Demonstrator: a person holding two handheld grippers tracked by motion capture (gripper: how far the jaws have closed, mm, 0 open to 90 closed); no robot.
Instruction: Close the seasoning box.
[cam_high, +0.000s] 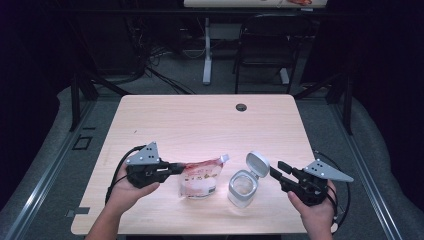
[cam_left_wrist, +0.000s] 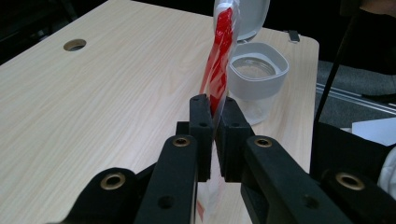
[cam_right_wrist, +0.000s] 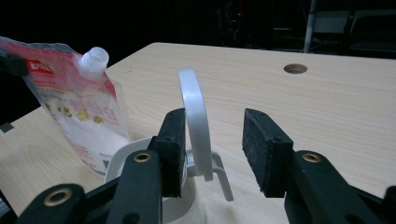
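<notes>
A red and white spouted pouch (cam_high: 200, 177) stands on edge on the wooden table (cam_high: 200, 125), its white cap (cam_high: 225, 158) pointing right. My left gripper (cam_high: 179, 167) is shut on the pouch's left edge; in the left gripper view the pouch (cam_left_wrist: 218, 65) rises from between the pinched pads of that gripper (cam_left_wrist: 215, 122). Right of the pouch sits a clear container (cam_high: 243, 189) with a grey rim and its hinged lid (cam_high: 257, 164) flipped up. My right gripper (cam_right_wrist: 215, 140) is open around the upright lid (cam_right_wrist: 194, 116), which stands close to the left pad (cam_right_wrist: 173, 140) and apart from the right one.
A round cable hole (cam_high: 241, 107) lies near the table's far edge. Beyond the table stand a dark chair (cam_high: 270, 45) and a white desk leg (cam_high: 206, 55). The container and pouch sit close to the table's near edge.
</notes>
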